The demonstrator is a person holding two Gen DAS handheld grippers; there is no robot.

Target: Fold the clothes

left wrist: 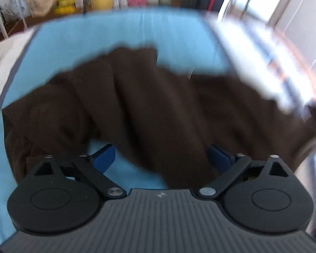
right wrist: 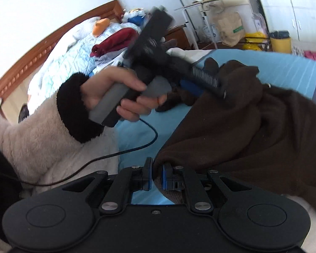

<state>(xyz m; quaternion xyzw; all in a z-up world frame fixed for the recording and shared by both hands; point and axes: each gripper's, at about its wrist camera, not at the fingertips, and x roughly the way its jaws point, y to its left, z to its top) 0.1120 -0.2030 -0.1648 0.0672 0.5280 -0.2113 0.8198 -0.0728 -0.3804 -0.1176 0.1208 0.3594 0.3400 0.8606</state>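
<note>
A: Status on the grippers?
B: left gripper [left wrist: 161, 158] jaws spread wide, pads not pressing anything; a fold of the brown garment [left wrist: 149, 105] runs between them. right gripper [right wrist: 157, 176] clamped on an edge of that garment.
A: Where's the garment?
B: Crumpled on the light blue sheet [left wrist: 84, 42], partly lifted at the right gripper's end.
A: Containers?
B: Yellow bin [right wrist: 280, 44] by the far wall, dark lid on, contents not visible. Paper bag [right wrist: 231, 29] near it, contents unclear.
</note>
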